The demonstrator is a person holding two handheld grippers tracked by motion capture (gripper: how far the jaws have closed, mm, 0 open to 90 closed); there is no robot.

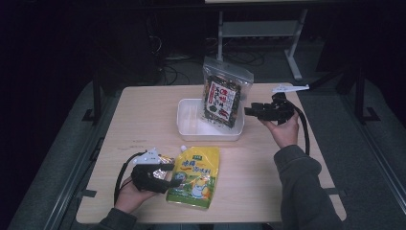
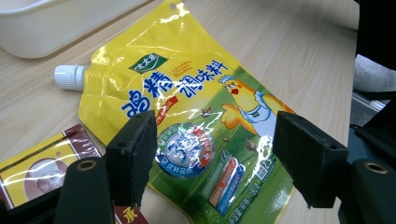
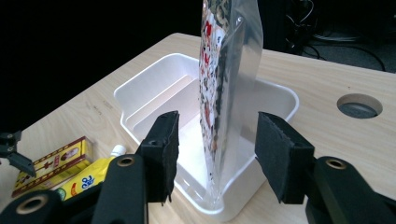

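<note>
Seaweed bag stands upright in the white tub at table centre, leaning on the tub's right wall. Right gripper just right of it, jaws open, pads clear of the bag's edge. Left gripper at near left, jaws open over the yellow pouch, which lies flat; small box beside it.

Desk: light wood-grain top with rounded corners and a round cable hole near one edge. On it sat a white plastic tub towards the far middle. Near the front edge lay a yellow spouted seasoning pouch, flat, its white cap pointing towards the tub. Just beside the pouch lay a small red-and-gold packet, also flat.
</note>
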